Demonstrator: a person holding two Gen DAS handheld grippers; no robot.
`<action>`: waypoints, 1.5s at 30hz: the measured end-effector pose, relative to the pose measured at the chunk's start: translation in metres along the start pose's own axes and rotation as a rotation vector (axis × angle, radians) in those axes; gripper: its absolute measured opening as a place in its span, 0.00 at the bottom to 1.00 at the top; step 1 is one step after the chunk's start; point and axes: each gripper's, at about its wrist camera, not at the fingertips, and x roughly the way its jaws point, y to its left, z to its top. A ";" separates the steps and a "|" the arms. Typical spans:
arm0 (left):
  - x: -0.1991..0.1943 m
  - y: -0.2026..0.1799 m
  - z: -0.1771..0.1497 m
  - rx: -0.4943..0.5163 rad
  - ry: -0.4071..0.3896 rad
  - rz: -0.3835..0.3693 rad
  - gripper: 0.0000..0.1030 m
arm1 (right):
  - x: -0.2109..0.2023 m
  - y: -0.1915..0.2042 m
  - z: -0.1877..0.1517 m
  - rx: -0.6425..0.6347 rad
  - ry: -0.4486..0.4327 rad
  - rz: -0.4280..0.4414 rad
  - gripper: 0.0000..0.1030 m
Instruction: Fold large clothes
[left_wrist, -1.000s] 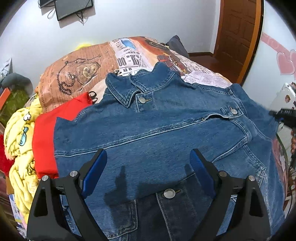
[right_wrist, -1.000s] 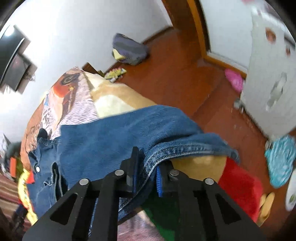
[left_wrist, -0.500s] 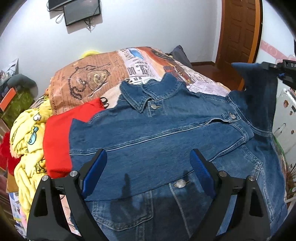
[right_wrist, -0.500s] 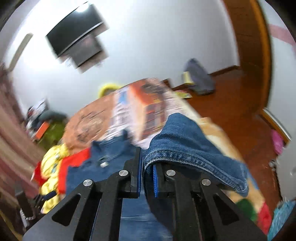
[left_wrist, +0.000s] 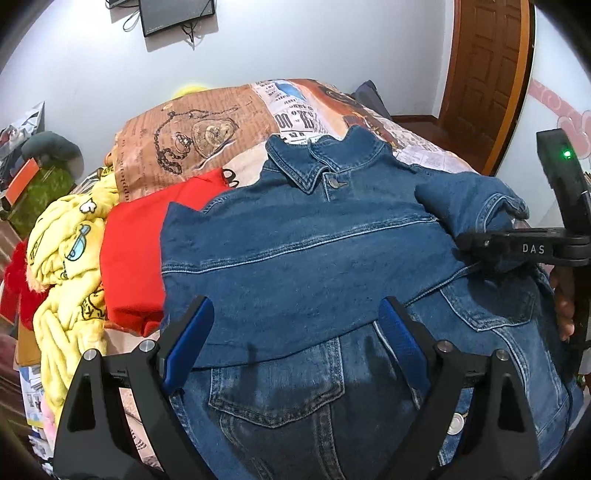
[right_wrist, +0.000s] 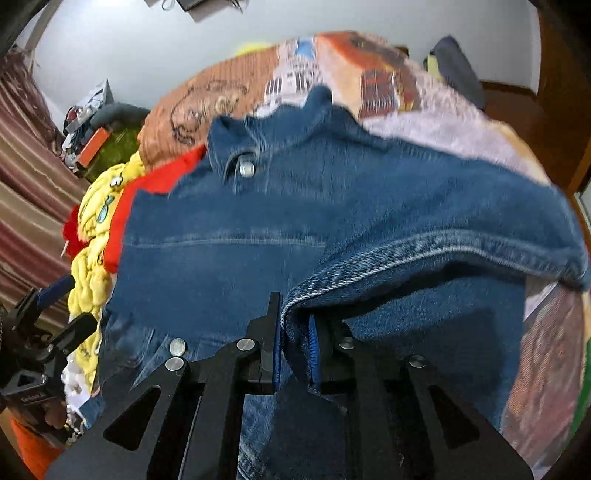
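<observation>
The right hand-held gripper (right_wrist: 293, 347) is pinching the sleeve (right_wrist: 424, 266), folding it across the denim jacket (left_wrist: 303, 258) on the bed (left_wrist: 207, 125). The left hand-held gripper (left_wrist: 295, 332) is hovering spread; next, release and flatten.

The right wrist view is smeared with motion blur, so the denim jacket (right_wrist: 332, 206) beyond the right claw (right_wrist: 295, 354) shows soft seams. Its hem runs off the bottom edge beneath the left claw (left_wrist: 295, 343).

The left gripper (left_wrist: 295, 339) points down with its jaws wide apart and nothing pinched between them. The right gripper (right_wrist: 293, 347) has its jaws almost shut, squeezing the denim sleeve (right_wrist: 424, 266) between them.
</observation>
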 end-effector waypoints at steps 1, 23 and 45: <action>0.000 -0.002 0.001 0.005 0.002 -0.001 0.88 | 0.001 0.001 0.002 0.001 0.012 0.008 0.14; 0.015 -0.193 0.106 0.449 -0.051 -0.180 0.88 | -0.145 -0.090 -0.018 0.105 -0.361 -0.299 0.52; 0.120 -0.271 0.134 0.478 0.094 -0.259 0.14 | -0.112 -0.156 -0.045 0.278 -0.223 -0.240 0.52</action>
